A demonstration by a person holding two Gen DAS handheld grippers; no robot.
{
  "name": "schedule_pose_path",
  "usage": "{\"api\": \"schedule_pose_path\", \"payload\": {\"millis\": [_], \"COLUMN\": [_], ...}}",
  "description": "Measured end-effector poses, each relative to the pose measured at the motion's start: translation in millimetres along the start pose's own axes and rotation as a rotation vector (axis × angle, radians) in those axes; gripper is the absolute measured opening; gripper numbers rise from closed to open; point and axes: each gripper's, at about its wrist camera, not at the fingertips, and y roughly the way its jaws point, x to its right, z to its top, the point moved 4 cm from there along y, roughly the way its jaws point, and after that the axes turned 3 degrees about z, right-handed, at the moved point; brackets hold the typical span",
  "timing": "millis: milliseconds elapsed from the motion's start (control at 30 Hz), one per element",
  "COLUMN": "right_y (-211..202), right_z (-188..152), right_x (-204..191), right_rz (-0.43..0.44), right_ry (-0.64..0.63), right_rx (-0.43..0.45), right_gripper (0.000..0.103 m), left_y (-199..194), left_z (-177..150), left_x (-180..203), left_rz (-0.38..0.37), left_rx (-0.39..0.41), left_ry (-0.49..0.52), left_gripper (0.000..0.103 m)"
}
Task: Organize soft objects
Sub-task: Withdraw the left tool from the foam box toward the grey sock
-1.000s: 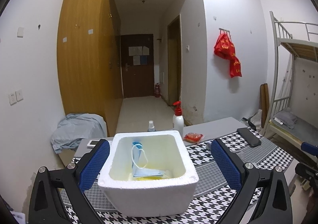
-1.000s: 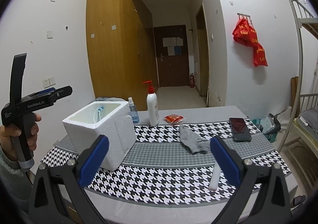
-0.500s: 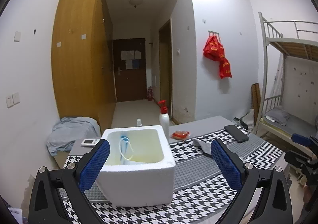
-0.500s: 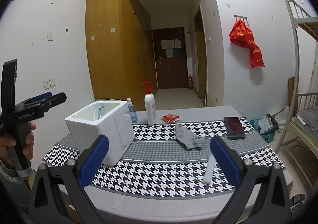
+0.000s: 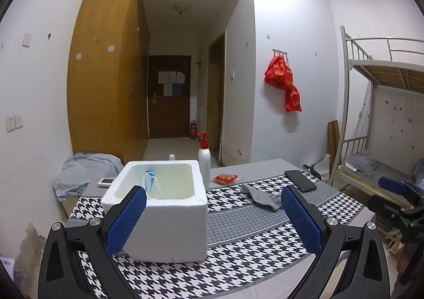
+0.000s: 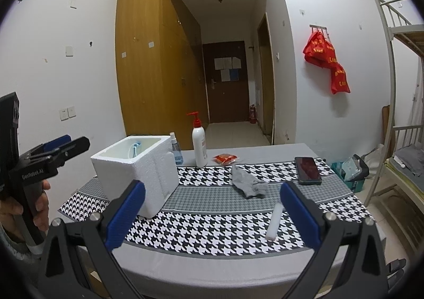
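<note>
A white foam box (image 5: 161,206) stands on the left of the houndstooth table, with a blue face mask (image 5: 151,182) inside; the box also shows in the right wrist view (image 6: 137,166). A crumpled grey sock (image 6: 249,182) lies mid-table, seen too in the left wrist view (image 5: 262,196). A white foam stick (image 6: 274,220) lies near the front edge. My left gripper (image 5: 212,222) is open and empty, held back from the box. My right gripper (image 6: 212,219) is open and empty, in front of the table edge.
A black phone (image 6: 307,170), a red snack packet (image 6: 225,158), a pump bottle (image 6: 199,143) and a small spray bottle (image 6: 176,151) stand toward the back. A bunk bed (image 5: 384,118) is at the right. A wardrobe (image 5: 106,81) stands at the left.
Both grippers have pulled back and away from the table. The foam box has shifted left and farther off in the left wrist view. Both stay open.
</note>
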Motion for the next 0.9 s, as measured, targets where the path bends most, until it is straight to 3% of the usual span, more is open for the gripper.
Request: {"api": "schedule_pose_path", "payload": {"millis": [400, 900], "right_y": [-9, 2], "right_z": [-16, -42], "right_x": [1, 6], "right_rz": [-0.033, -0.057], "right_ry": [-0.023, -0.029], "right_rx": [0.019, -0.007], "right_gripper": [0.103, 0.103], "left_y": [-10, -1], "left_z": [-30, -62], "left_x": [9, 21], "left_rz": [-0.023, 0.002], "left_rx": [0.023, 0.062], "left_ry": [-0.035, -0.063], "left_gripper": [0.102, 0.102]}}
